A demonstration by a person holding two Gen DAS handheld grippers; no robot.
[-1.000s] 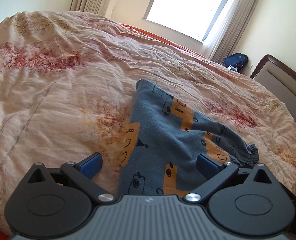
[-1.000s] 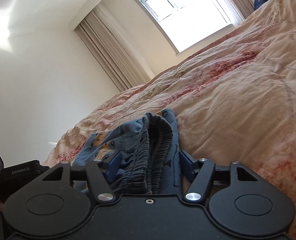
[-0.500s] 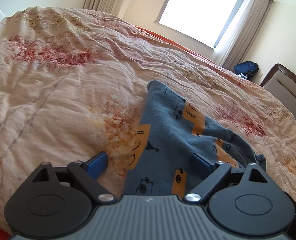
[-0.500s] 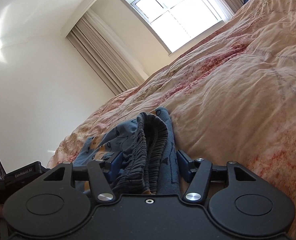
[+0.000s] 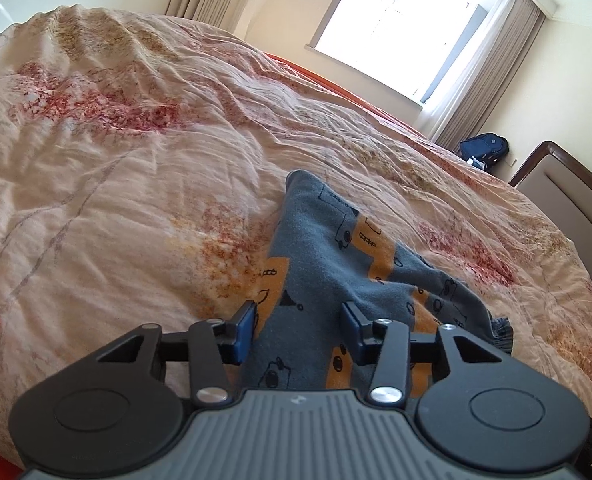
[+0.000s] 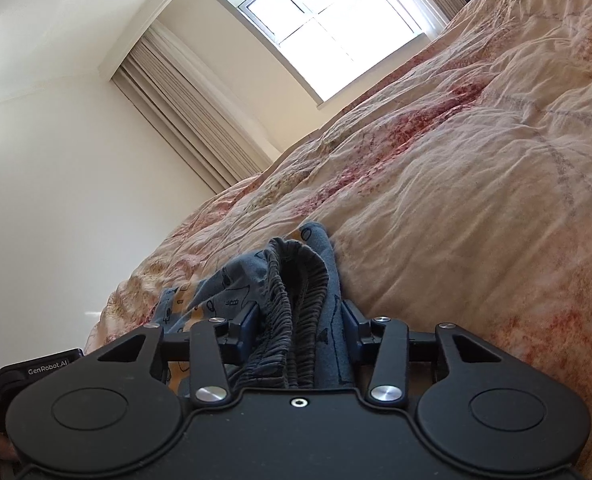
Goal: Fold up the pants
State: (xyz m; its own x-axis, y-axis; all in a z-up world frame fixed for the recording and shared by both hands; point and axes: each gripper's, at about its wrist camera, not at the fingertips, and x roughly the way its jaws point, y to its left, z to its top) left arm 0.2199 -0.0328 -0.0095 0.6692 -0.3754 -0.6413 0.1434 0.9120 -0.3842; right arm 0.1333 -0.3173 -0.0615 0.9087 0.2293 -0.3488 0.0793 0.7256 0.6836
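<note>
Pants (image 5: 328,264), small, blue-grey fleece with orange patches and black line drawings, are lying on a wrinkled peach floral quilt (image 5: 128,208) covering a bed, near the edge where the person is working. Progress, judged: early. The garment is looking doubled lengthwise already, legs running away as one narrow strip, but no crosswise fold is showing and the fabric is still bunched; the remaining folds and the flattening are still ahead

Left gripper (image 5: 298,320) is sitting low over the leg end. Its jaws have just been closing and are now standing narrow, with the blue-grey cloth running up between the blue pads (image 5: 245,328). The left pad is lying at the cloth's edge; whether the pads are actually pinching is not clear from this view, so the grip is unconfirmed

Right gripper (image 6: 300,320) is at the other end, over the gathered dark-grey elastic waistband (image 6: 292,300). Its jaws have also just been closing; the ribbed band and a layer of blue fabric are filling the gap and both pads appear to be pressing in on them

Outward: a bright window (image 5: 400,32) with beige curtains, a dark blue backpack (image 5: 484,148) on the floor, a brown headboard (image 5: 568,192)
</note>
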